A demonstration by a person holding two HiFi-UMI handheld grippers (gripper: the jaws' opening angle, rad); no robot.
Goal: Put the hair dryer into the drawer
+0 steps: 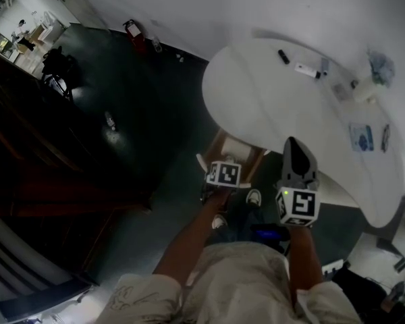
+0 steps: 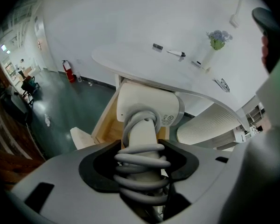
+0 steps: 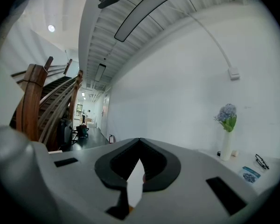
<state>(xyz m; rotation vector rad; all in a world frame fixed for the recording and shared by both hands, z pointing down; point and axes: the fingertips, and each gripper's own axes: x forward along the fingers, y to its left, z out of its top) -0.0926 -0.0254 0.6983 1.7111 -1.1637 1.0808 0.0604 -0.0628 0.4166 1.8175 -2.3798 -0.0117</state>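
Note:
A white hair dryer (image 2: 149,108) with a grey cord wound round its handle stands between the jaws of my left gripper (image 2: 142,164), which is shut on the handle. In the head view the left gripper (image 1: 226,164) points steeply down over the open wooden drawer (image 1: 219,144) under the white table (image 1: 270,106). The dryer's head (image 1: 237,147) shows just above the drawer. In the left gripper view the drawer's wooden side (image 2: 105,120) lies right behind the dryer. My right gripper (image 1: 298,155) is held level to the right, its jaw tips together (image 3: 140,141) with nothing in them.
On the table are a vase with flowers (image 2: 217,41), a marker (image 1: 307,70) and glasses (image 3: 261,161). A white ribbed panel (image 2: 210,125) stands right of the drawer. My shoes (image 1: 254,196) are on the dark floor below. A wooden staircase (image 3: 37,101) rises at the left.

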